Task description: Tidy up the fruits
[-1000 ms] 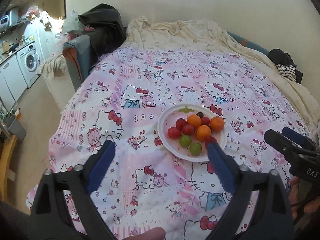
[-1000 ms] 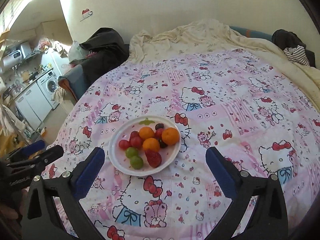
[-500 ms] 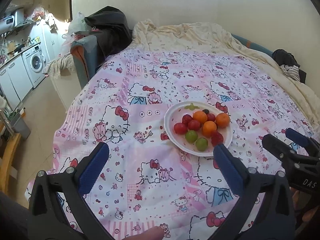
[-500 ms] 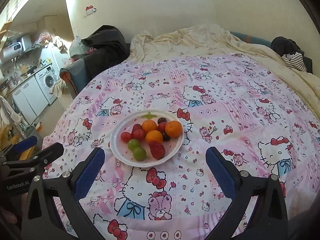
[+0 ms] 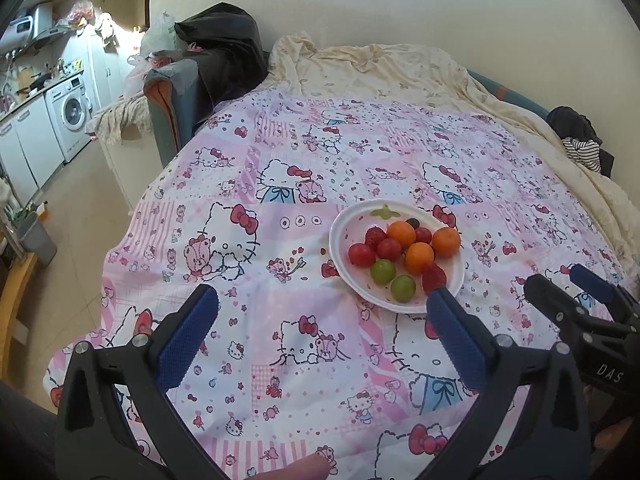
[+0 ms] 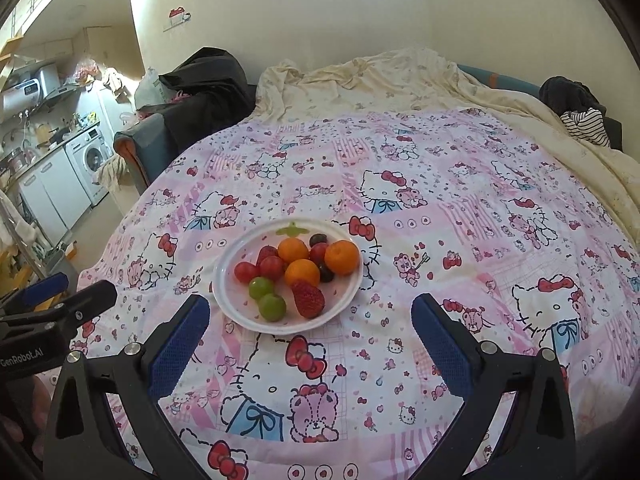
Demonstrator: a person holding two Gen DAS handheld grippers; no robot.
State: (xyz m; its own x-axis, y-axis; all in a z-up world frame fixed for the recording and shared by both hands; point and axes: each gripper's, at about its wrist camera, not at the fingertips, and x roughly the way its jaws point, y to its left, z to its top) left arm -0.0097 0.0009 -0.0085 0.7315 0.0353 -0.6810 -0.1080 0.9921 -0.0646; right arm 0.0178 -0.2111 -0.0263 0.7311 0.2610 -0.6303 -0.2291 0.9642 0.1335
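Note:
A white plate [image 5: 344,236] [image 6: 228,300] lies on the pink Hello Kitty quilt and holds three oranges [image 5: 419,257] [image 6: 302,273], several red fruits [image 5: 361,254] [image 6: 272,267], two green grapes [image 5: 383,271] [image 6: 272,307], a strawberry [image 5: 434,276] [image 6: 308,299] and dark grapes [image 6: 319,239]. My left gripper [image 5: 324,304] is open and empty, above the quilt, near side of the plate and to its left. My right gripper [image 6: 310,312] is open and empty, just in front of the plate. Each gripper shows in the other's view: the right one [image 5: 572,292], the left one [image 6: 72,292].
The quilt [image 6: 440,208] covers a bed; a cream blanket [image 6: 380,80] lies at the far end by the wall. Dark clothes [image 6: 572,100] lie at the far right. A blue chair with black bags [image 5: 192,92] stands left of the bed. A washing machine [image 5: 70,114] stands far left.
Both grippers have risen and drawn back a little, so the plate sits lower and nearer the fingertips in both views. The fruit has not moved. Both stay open.

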